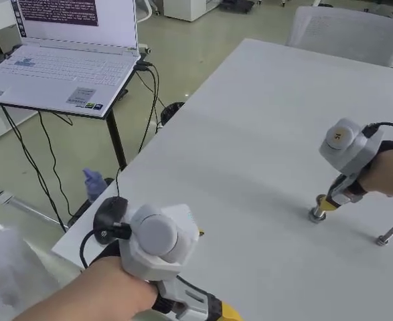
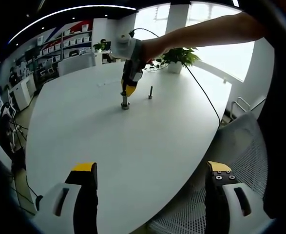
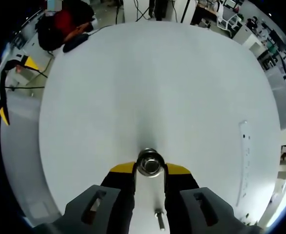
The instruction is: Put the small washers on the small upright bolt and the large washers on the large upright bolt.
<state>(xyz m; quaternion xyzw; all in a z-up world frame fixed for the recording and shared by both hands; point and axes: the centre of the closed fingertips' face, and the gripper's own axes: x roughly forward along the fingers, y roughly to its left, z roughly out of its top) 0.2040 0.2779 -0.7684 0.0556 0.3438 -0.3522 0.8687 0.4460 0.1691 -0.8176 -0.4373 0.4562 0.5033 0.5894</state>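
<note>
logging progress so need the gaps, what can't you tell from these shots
Washers on the large bolt: head view, right gripper tips cover its top; too small in left gripper view.
Right gripper's grip: right gripper view, the bolt top hides any washer.
Laptop text: head view, blurred, cut by top edge.

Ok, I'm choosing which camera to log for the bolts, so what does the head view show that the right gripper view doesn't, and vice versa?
Head view: a laptop on a stand beside the table, and the right gripper from outside, its tips at the large bolt. Right gripper view: that bolt's top from straight above with the jaws close on either side, and a pale strip lying on the table. Both: the white table, the large bolt and the small bolt standing apart from it.
</note>
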